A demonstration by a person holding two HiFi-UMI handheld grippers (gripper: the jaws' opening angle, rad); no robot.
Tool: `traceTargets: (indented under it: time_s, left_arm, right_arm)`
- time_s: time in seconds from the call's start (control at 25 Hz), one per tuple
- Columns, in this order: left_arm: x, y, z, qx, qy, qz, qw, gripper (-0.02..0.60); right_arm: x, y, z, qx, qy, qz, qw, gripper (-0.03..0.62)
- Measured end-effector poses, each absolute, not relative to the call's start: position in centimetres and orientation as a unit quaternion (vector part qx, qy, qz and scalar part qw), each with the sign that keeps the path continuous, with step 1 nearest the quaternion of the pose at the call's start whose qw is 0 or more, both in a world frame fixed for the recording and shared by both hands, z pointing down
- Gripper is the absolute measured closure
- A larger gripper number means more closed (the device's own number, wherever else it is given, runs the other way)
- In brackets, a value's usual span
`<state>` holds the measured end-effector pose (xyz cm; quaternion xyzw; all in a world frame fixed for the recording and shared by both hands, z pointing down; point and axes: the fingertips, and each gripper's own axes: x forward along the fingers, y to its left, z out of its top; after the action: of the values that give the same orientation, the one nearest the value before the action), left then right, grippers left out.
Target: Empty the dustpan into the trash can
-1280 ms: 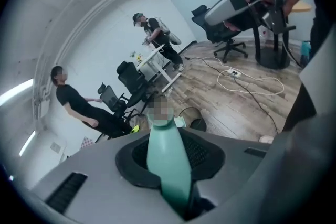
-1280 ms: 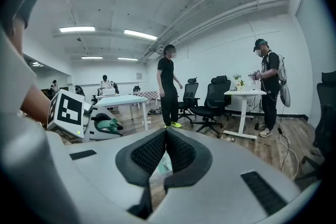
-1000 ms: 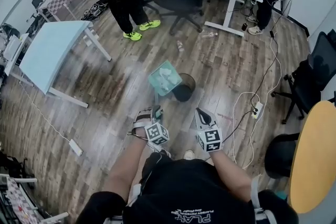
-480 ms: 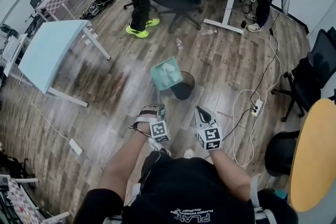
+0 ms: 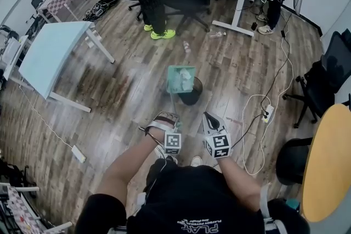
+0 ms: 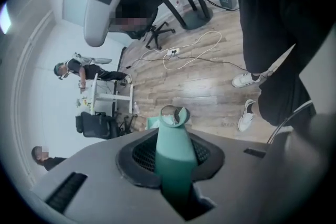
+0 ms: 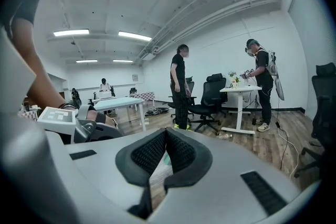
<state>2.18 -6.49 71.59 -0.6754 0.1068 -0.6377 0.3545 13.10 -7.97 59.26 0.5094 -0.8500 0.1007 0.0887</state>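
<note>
We see the wood floor (image 5: 109, 90). The black can (image 5: 193, 97) stands on it. Our green dustpan (image 5: 181, 78) hangs over the can's edge, with white bits inside. Our left claw (image 5: 168, 116) squeezes its handle (image 6: 173, 160). Our right claw (image 5: 208, 118) is closed, holding nothing.

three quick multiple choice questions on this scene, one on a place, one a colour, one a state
1. Where is the teal plastic dustpan? A on the white desk; B over the round black trash can; C flat on the floor
2. The rectangular table at the head view's left is: A red; B black; C light blue
3. The left gripper is: A shut on the dustpan's handle; B open, empty; C out of view
Key: B, the pan overlaps the can's rim; C, its top is pale blue; A, its jaws clamp the handle.
</note>
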Motion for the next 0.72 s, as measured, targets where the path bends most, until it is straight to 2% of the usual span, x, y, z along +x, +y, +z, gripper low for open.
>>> traceTargets:
  time_s: [0.4, 0.72]
  left_arm:
    - [4.7, -4.1, 74.1, -0.652, 0.015, -0.639, 0.408, 0.485]
    - [4.0, -3.6, 75.1, -0.626, -0.025, -0.640, 0.444, 0.483]
  right_arm:
    - [14.5, -7.6, 59.4, 0.522, -0.841, 0.111, 0.084, 0.569]
    - [14.2, -7.5, 59.5, 0.521, -0.842, 0.114, 0.082, 0.569]
